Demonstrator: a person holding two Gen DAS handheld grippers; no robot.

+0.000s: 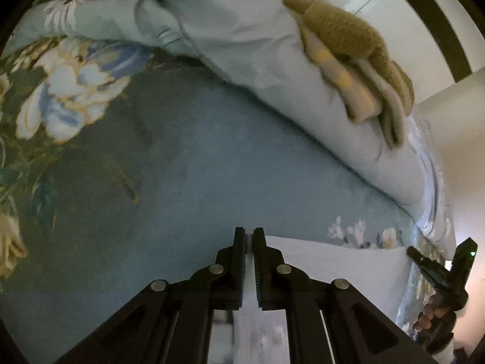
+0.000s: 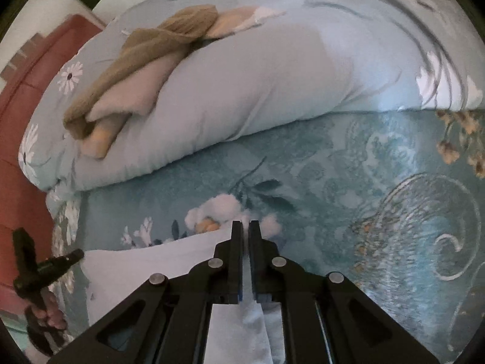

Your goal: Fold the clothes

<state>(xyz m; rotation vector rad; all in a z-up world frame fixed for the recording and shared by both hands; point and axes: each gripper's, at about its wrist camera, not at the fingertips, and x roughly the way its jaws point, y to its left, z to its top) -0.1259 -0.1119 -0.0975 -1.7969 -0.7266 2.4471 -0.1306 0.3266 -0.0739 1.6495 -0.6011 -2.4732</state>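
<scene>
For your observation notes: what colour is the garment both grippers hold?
White garment, clearest in the right wrist view.

Smooth pale cloth garment (image 2: 157,261), fuzzy knit sweater (image 2: 127,69), matt printed bedsheet (image 2: 333,182)

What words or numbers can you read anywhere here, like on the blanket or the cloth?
None: no words, numbers or labels show in either view.
The bedsheet and folded quilt carry only flower prints.
The pale cloth in both grippers is plain.
The tan garment on the quilt shows no tag.
</scene>
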